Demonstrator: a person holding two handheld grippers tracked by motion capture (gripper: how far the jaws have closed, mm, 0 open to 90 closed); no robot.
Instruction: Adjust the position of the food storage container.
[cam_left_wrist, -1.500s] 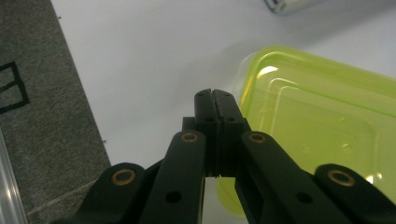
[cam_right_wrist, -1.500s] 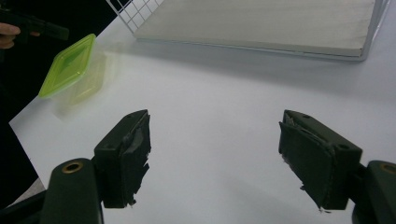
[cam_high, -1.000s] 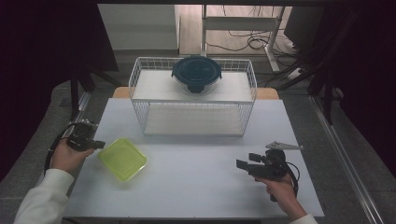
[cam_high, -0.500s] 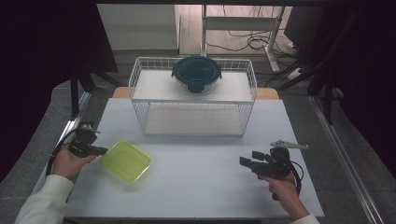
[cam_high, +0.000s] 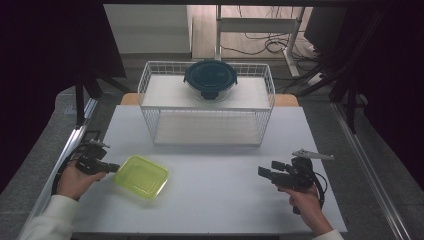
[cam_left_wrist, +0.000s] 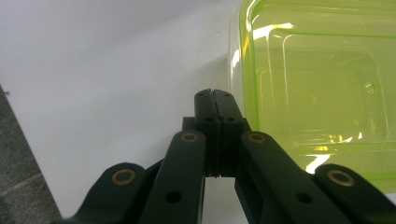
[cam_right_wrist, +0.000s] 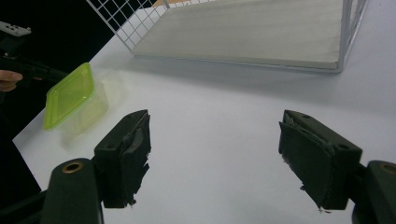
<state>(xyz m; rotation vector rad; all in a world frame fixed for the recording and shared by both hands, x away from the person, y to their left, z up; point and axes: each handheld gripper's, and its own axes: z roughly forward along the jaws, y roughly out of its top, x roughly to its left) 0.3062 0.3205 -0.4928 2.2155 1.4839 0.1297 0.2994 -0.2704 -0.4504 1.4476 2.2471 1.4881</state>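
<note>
Since a second ago the left gripper (cam_high: 111, 168) has crept toward the lime-green plastic container (cam_high: 141, 176), which has slid a little to the right across the white tabletop (cam_high: 220, 200); the right gripper (cam_high: 267, 173) has hardly shifted. Seen in the left gripper view, the left jaws are pressed flat together with nothing between them, their tip just beside the container's (cam_left_wrist: 322, 88) near rim, so they look to be nudging it rather than holding it. The right jaws stand wide apart over bare tabletop, well apart from the container (cam_right_wrist: 70, 95). That container sits on the left front of the tabletop, in front of the white wire basket (cam_high: 150, 82), on whose upper shelf rests a round dark-lidded bowl (cam_high: 210, 79). Thin translucent plastic like this probably weighs little, flexes at the walls and skates easily on the smooth surface; the stiffer lip at a corner or along a short side seems the surest place to pinch it, with light pressure
</note>
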